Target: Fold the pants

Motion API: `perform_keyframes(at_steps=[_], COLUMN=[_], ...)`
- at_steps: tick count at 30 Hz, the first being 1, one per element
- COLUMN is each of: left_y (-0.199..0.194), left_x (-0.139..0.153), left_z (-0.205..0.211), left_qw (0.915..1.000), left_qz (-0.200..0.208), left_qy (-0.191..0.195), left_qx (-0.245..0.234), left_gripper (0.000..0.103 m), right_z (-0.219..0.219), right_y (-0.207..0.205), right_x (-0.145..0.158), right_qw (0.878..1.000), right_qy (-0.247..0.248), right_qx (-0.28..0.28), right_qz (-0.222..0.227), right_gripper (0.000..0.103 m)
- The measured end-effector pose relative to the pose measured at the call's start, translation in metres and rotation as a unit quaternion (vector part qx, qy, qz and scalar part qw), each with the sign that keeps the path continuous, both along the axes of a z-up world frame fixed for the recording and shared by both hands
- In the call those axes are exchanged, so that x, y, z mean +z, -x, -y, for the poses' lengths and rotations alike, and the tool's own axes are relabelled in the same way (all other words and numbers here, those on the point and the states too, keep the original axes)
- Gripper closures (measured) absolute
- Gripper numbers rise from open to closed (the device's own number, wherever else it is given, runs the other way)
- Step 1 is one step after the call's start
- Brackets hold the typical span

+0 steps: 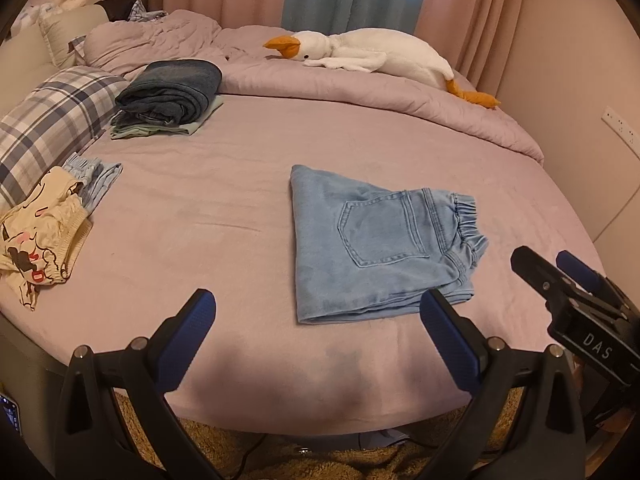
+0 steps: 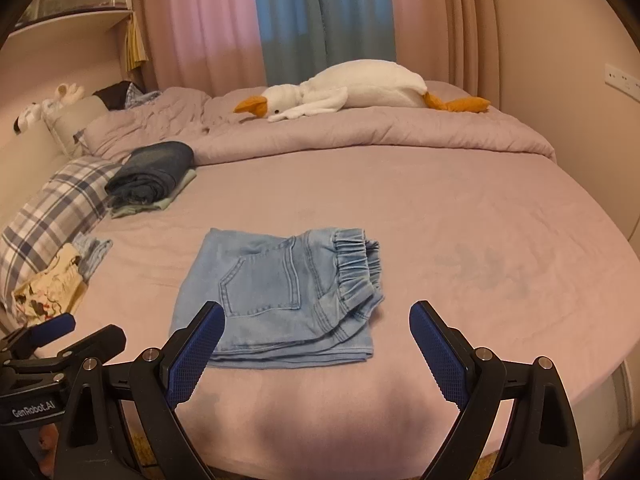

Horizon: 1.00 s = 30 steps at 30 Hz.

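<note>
Light blue denim pants [image 1: 376,240] lie folded into a compact rectangle on the pink bed sheet [image 1: 224,208], back pocket up, elastic waistband to the right. They also show in the right wrist view [image 2: 280,296]. My left gripper [image 1: 316,320] is open and empty, held above the bed's near edge just left of and in front of the pants. My right gripper [image 2: 316,332] is open and empty, hovering in front of the pants' near edge. The right gripper also shows at the right of the left wrist view [image 1: 560,264].
A stack of folded dark jeans [image 1: 172,92] sits at the back left beside a plaid pillow [image 1: 52,120]. Unfolded cream printed clothes [image 1: 36,236] lie at the left edge. A plush goose [image 1: 372,56] rests on the rumpled duvet [image 1: 360,92] at the back.
</note>
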<state>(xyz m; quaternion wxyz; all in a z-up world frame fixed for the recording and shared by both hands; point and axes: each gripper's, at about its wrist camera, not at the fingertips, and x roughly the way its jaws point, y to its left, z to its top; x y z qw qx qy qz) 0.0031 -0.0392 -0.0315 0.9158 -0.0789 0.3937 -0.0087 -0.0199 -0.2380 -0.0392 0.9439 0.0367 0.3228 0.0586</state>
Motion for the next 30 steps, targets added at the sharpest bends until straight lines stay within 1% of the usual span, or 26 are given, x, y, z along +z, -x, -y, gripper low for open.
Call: perform_keyframes(at_steps=[11, 19, 30], left_y=[0.0011, 0.0019, 0.0042], left_x=[-0.0024, -0.0031, 0.0011], left_z=[-0.0014, -0.0049, -0.0039], left_qw=[0.9998, 0.9999, 0.9997], left_qz=[-0.004, -0.002, 0.011], left_qy=[0.017, 0.016, 0.021], left_qx=[-0.003, 0.005, -0.007], left_gripper=[0.001, 0.001, 0.001], right_z=[-0.0007, -0.0023, -0.0029], right_y=[-0.0023, -0.0031, -0.0036], right_x=[-0.0028, -0.0044, -0.0055], right_qw=[1.0, 1.0, 1.0], right_qy=[0.002, 0.006, 0.01], right_qx=[-0.002, -0.003, -0.003], right_qz=[-0.008, -0.011, -0.013], right_gripper=[0.009, 0.009, 0.009])
